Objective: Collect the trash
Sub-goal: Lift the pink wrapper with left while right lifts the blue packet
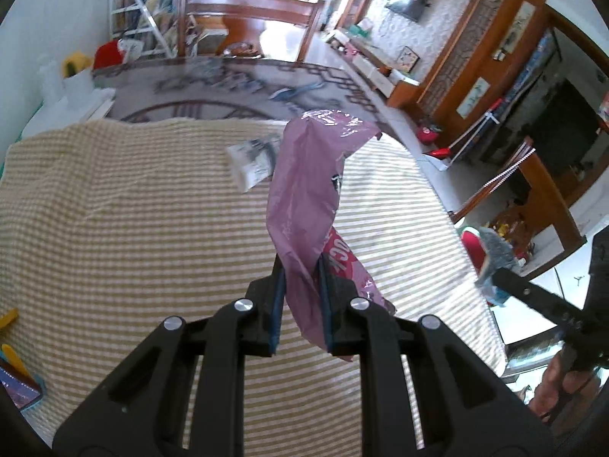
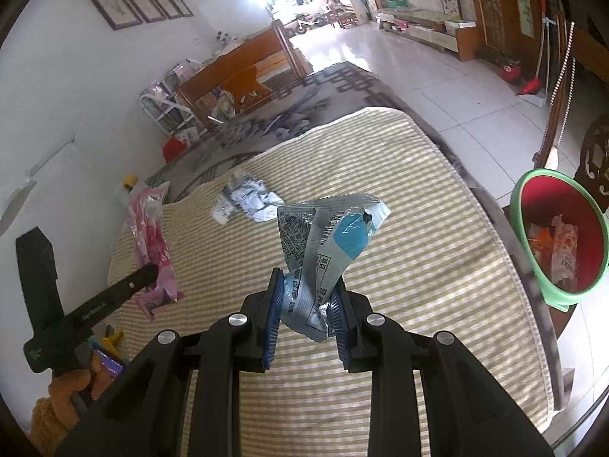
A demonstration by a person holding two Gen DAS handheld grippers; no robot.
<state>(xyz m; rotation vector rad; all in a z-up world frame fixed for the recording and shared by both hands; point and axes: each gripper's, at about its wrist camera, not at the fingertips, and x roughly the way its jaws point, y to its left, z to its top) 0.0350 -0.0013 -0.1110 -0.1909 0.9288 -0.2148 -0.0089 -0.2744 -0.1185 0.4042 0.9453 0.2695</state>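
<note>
My left gripper [image 1: 301, 266] is shut on a pink plastic wrapper [image 1: 308, 175] and holds it above the striped cloth on the table; the wrapper also shows in the right wrist view [image 2: 152, 243]. My right gripper [image 2: 306, 285] is shut on a silver and blue foil packet [image 2: 327, 236], lifted above the cloth; the packet also shows in the left wrist view [image 1: 495, 259]. A crumpled silver wrapper [image 2: 247, 200] lies on the cloth at the far side, also in the left wrist view [image 1: 253, 162]. A red bin with a green rim [image 2: 559, 236] stands off the table's right edge with trash in it.
The striped yellow cloth [image 2: 418, 266] covers the table. A patterned rug [image 1: 228, 87] lies beyond it. Yellow and blue items [image 1: 15, 342] sit at the cloth's left edge. A wooden bench [image 2: 243, 72] and a white rack [image 1: 137, 15] stand by the wall. A dustpan and broom [image 2: 533, 83] lean at the right.
</note>
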